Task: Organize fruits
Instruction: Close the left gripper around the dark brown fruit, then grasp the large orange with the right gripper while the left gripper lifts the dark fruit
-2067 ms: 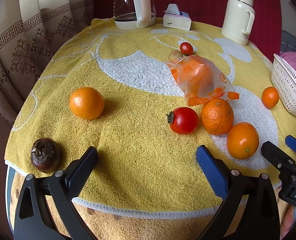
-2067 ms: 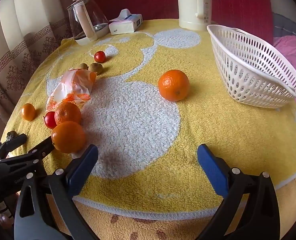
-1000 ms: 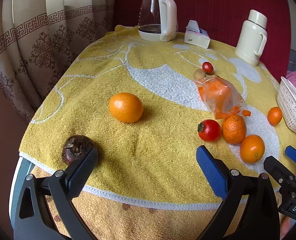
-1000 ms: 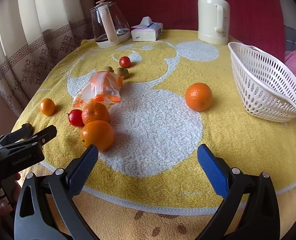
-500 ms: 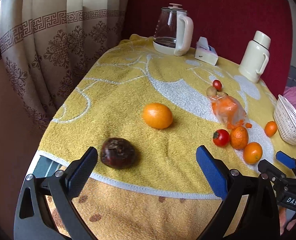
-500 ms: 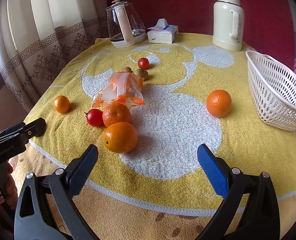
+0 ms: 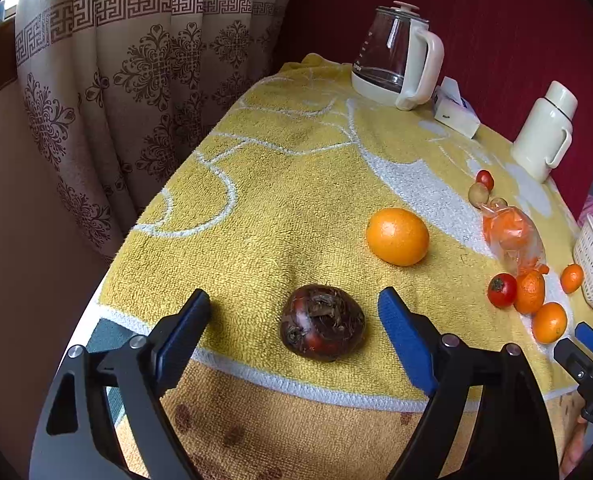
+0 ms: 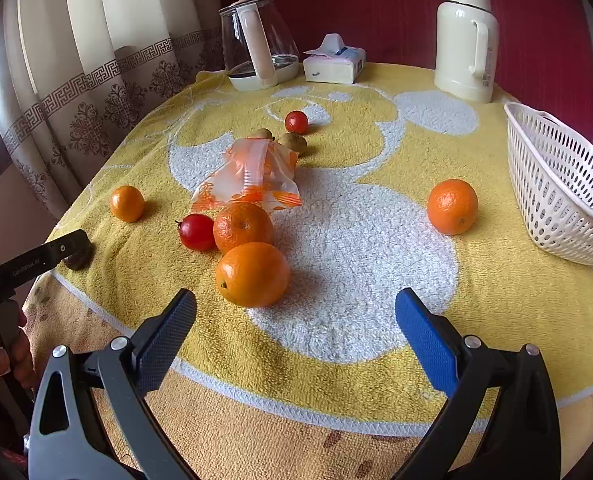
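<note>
The left gripper hangs wide open, empty, its fingers flanking a dark fruit at the bench edge. Closing on it looks next, then the basket. The right gripper waits open, empty.

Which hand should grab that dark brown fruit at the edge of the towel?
Probably the left. The left gripper is open with the dark brown fruit sitting right between its fingers. The right gripper is also open, but faces the nearest orange instead.
</note>
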`<state>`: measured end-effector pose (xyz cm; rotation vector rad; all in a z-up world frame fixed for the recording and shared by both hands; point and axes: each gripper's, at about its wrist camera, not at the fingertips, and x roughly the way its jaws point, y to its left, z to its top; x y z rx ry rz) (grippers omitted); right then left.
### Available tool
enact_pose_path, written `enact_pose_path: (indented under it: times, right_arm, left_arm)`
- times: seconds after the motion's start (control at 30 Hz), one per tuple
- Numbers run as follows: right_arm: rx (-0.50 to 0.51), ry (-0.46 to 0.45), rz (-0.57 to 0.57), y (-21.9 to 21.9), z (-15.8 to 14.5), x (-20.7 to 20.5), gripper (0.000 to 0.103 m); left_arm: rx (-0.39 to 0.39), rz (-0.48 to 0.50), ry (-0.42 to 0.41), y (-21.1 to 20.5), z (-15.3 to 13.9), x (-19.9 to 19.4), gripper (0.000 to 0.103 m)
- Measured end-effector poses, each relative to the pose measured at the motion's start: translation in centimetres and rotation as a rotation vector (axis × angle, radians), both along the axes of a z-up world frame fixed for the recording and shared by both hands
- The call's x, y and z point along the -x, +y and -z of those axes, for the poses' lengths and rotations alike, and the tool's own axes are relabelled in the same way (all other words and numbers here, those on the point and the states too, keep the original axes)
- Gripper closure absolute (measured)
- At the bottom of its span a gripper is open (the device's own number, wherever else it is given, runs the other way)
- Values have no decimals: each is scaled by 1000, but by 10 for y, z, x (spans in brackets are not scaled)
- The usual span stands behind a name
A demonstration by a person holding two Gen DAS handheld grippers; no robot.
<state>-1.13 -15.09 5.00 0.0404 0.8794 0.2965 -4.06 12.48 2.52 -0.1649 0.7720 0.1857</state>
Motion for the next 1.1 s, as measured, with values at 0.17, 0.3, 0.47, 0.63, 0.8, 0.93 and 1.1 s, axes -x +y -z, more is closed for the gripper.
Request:
enact_pose_path:
  times: [0.17,0.3,0.47,0.63,0.8,0.93,1.1]
  right_arm:
    - [3,6,-4,2,2,-2,2]
    - [13,6,-7,4,4,-3,2]
    - [11,6,-3,4,4,-2,2]
    - [4,8,-1,2,4,-2,2]
    - [4,4,-6,3,3,-2,2]
    - [3,5,-18,6,2,-3,2]
    - [11,8,-35,16,0,-10,2]
  left_arm:
    - [-42,-2,4,-3,3,-2,24]
    - [-62,24,-10,-8,2,0,35]
    - [-48,79,-21,-14,-1,2,57]
    - [22,111,-19,-14,-3,4,61]
    - [32,119,-27,-19,-4,9,61]
    - [27,134,-54,-23,-12,12,65]
    - [26,147,-63,-27,-15,10,65]
